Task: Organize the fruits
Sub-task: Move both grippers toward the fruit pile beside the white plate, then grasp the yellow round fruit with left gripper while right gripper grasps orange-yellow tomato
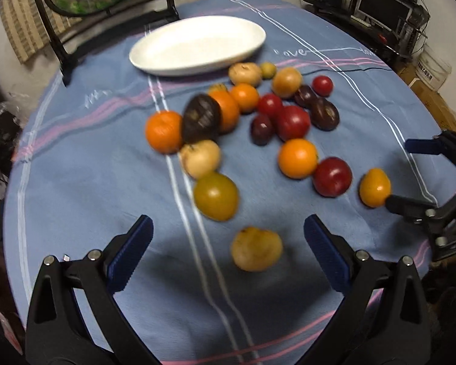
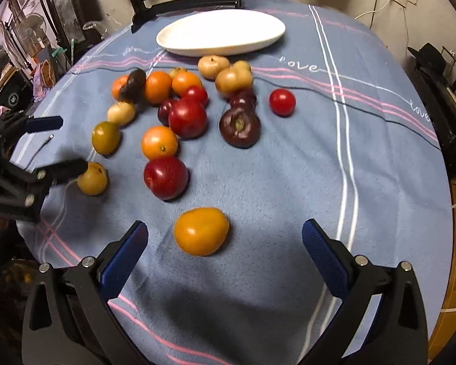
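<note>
A round tabletop [image 2: 288,182] covered in a blue cloth with pink and white stripes holds a loose scatter of fruit, and a long white oval dish [image 2: 222,32] sits bare at the far side, just behind the pile. The fruit includes oranges, red plums or tomatoes, dark purple fruits, pale tan ones and a greenish one, mostly bunched in the middle and none yet in the dish. The left claw [image 1: 228,255] hangs low over the near edge with its blue-padded fingers spread wide apart, and a pale tan fruit [image 1: 256,248] lies on the cloth between them, touching neither pad. The right claw [image 2: 225,255] is likewise spread wide, with a yellow-orange fruit [image 2: 201,231] lying between its fingers, also untouched. In the left view the right claw shows at the right edge, one finger just beside that same yellow-orange fruit. The left view is blurred, so fine detail on the middle fruits is hard to read. The step in hand appears to be the approach: each claw is lined up on the nearest stray fruit but has not gripped it. The next move likely calls for lowering each claw so the pads bracket the fruit at its widest part, then closing gently, since round fruit may roll on soft cloth, and carrying it over the pile to the dish.
</note>
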{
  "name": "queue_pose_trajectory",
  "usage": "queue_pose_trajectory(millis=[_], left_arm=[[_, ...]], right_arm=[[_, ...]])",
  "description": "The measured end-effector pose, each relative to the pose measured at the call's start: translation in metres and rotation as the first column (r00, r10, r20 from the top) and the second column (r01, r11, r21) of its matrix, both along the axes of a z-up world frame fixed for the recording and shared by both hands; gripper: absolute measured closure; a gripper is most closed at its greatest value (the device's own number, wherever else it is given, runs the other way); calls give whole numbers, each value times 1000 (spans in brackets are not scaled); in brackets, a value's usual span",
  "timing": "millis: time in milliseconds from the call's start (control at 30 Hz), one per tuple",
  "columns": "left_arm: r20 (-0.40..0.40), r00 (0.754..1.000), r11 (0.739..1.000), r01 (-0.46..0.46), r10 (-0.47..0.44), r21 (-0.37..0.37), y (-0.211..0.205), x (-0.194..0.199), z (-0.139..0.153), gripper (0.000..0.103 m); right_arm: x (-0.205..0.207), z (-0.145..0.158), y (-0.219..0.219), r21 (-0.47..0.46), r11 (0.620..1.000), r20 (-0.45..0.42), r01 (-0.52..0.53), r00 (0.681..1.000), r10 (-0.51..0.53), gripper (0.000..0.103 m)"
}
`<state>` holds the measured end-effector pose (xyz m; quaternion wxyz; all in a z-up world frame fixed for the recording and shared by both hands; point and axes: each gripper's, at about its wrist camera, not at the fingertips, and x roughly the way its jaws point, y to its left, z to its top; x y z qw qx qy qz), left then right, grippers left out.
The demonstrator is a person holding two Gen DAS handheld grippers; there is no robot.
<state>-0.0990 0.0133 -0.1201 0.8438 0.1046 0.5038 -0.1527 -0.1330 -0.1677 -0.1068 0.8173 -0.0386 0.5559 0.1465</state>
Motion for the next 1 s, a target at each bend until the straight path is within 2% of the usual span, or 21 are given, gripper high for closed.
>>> queue_pose_trajectory(millis=[267, 300, 333, 400, 433, 467, 500, 567, 600, 833, 1000], left_arm=[[-48, 998, 999, -30, 29, -13, -2, 5, -21, 2], [-56, 998, 999, -30, 29, -15, 0, 4, -21, 2], [-61, 998, 999, -27, 26, -18, -2, 4, -22, 2], [-78, 997, 1000, -17, 16, -12, -5, 7, -28, 4], [-90, 996, 1000, -14, 13, -4, -6, 8, -31, 8], [-117, 993, 1000, -5, 4, -4, -8, 10, -36, 28], [-148, 989, 1000, 4, -5, -10, -8, 11, -40, 46], [-148, 989, 1000, 14, -15, -11, -9, 11, -40, 52], [-152, 988, 999, 24, -27, -25, -9, 12, -39, 64], [-173, 984, 997, 24, -37, -76, -6, 13, -35, 64], [-153, 988, 991, 5, -25, -133, 1, 18, -10, 64]], right_arm=[[5, -20, 2, 39, 999, -99, 21, 995, -17, 28], [5, -21, 2, 38, 999, -106, 16, 994, -12, 30], [4, -22, 3, 28, 1000, -108, 11, 994, -8, 38], [2, -22, 4, 25, 1000, -98, -5, 995, 7, 44], [1, -21, 5, 40, 999, -99, -19, 995, 23, 53], [2, -20, 6, 56, 998, -105, -34, 994, 39, 60], [2, -20, 7, 47, 998, -107, -38, 993, 43, 60], [1, -20, 8, 43, 998, -105, -49, 993, 53, 60], [1, -20, 7, 47, 998, -108, -46, 993, 50, 60], [2, -16, 2, 74, 997, -120, -35, 992, 44, 60], [3, -6, -5, 100, 995, -116, -21, 993, 32, 60]])
